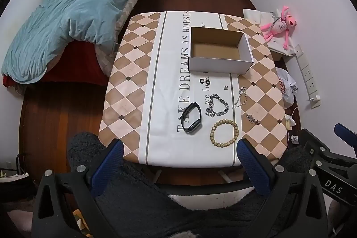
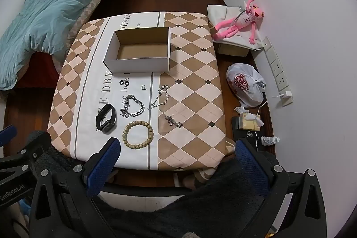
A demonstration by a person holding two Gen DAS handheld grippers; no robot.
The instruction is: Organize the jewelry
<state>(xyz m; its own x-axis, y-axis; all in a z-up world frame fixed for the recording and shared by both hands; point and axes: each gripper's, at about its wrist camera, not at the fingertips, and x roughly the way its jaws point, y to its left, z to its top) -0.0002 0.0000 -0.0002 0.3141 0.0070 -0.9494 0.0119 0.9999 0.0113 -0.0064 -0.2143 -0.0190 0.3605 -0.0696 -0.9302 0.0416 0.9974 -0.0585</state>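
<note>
While empty, both jaws wide

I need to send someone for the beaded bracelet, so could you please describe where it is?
On the checked tablecloth, look at the edge opposite the open cardboard box. The beaded bracelet lies nearest that edge, beside the black smartwatch. It alone is a ring of round tan beads; its neighbours are silver chains.

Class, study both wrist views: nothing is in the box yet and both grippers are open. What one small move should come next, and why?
Probably lower the right gripper onto the beaded bracelet. It lies nearest the table's front edge, clear of the other pieces, and the cardboard box is empty. The left gripper is open too.
</note>
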